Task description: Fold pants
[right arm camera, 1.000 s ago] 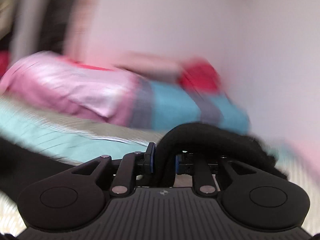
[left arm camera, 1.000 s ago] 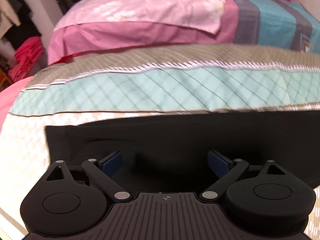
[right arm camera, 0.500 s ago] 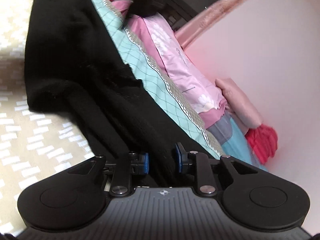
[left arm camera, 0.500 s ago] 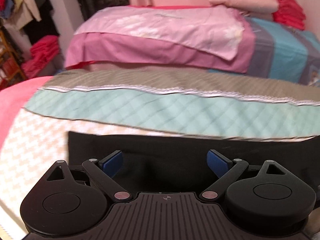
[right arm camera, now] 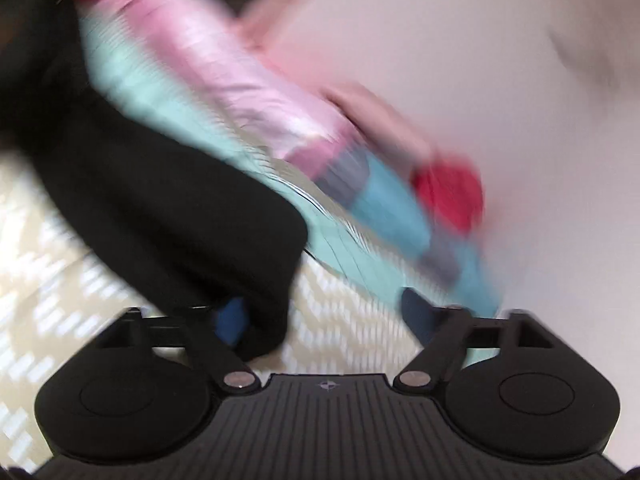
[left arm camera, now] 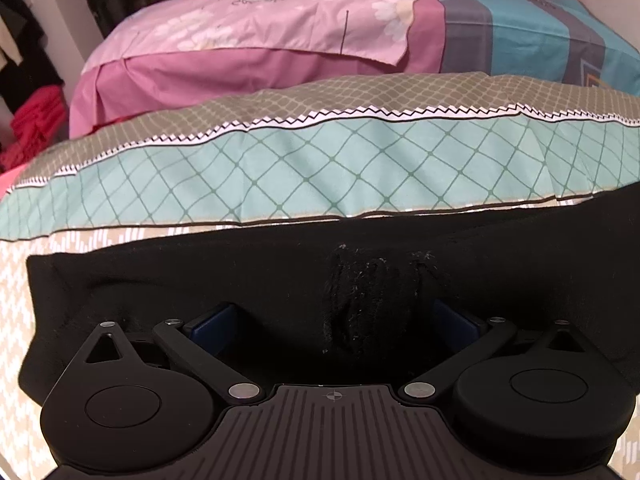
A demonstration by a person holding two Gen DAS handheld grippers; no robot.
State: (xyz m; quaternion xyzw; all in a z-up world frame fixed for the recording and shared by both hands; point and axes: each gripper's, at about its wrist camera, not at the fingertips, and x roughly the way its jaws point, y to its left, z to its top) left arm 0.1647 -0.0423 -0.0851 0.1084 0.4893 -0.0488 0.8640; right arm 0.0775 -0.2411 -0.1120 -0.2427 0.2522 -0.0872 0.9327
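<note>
Left gripper (left arm camera: pixel 334 320) hangs low over the pants (left arm camera: pixel 280 276), jaws spread wide, pads clear of the cloth on both sides: released, gripping nothing. A rumpled ridge of black fabric sits between the 2 fingers (left arm camera: pixel 212 322), nearer the right one.

Right gripper (right arm camera: pixel 324 314) has just been opening; jaws now stand wide. A fold of the pants (right arm camera: pixel 160 200) lies against the left pad, nothing at the right pad, so not pinched: let go. That view is heavily motion-blurred, so finer contact I cannot tell.

Pants lie flat on the beige patterned sheet (left arm camera: pixel 16 292), black, spread across the near part of the bed from left to right. Left edge is a straight hem, well short of the bed's left side. Far edge runs just beside the teal quilt (left arm camera: pixel 320 168), overlapping it at the right end.

Behind the quilt: pink bedding (left arm camera: pixel 260 28), then a blue-grey cover (left arm camera: pixel 540 32) to its right. Red clothes (left arm camera: pixel 36 120) piled at far left.
</note>
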